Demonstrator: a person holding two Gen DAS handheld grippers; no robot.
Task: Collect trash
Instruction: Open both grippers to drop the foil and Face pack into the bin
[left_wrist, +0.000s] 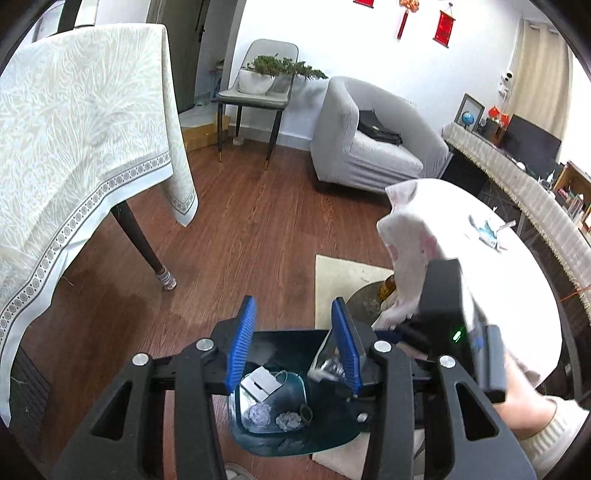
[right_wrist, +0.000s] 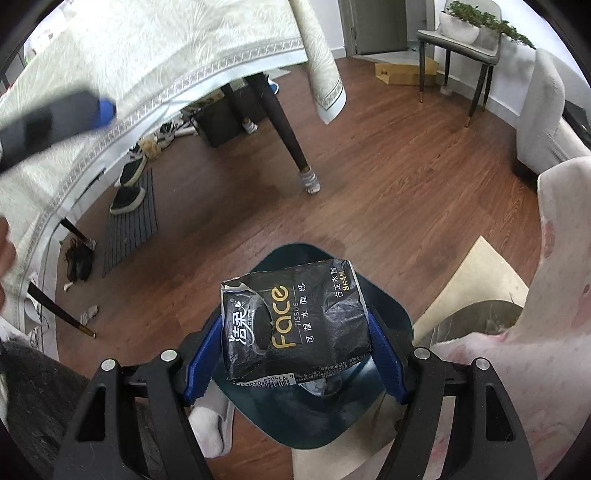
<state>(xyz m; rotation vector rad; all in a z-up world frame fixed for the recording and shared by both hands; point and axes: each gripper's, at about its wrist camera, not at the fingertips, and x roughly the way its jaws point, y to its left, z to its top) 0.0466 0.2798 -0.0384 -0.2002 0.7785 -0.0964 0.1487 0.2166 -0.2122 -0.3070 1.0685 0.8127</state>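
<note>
Two tools, right tool (right_wrist: 295, 350) clamping crinkled black tissue pack (right_wrist: 295, 325), left tool (left_wrist: 295, 343) apart

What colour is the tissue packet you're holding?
Black, with gold and white lettering; the tissue packet shows best in the right wrist view.

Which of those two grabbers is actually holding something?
The right gripper: its blue fingers clamp a black tissue packet above the dark green bin. The left gripper is open and empty.

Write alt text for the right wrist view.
The right hand-held gripper grips a black Face tissue packet above a dark teal trash bin on a brown wood floor. A table with a cream tablecloth stands behind, shoes beneath it.
</note>
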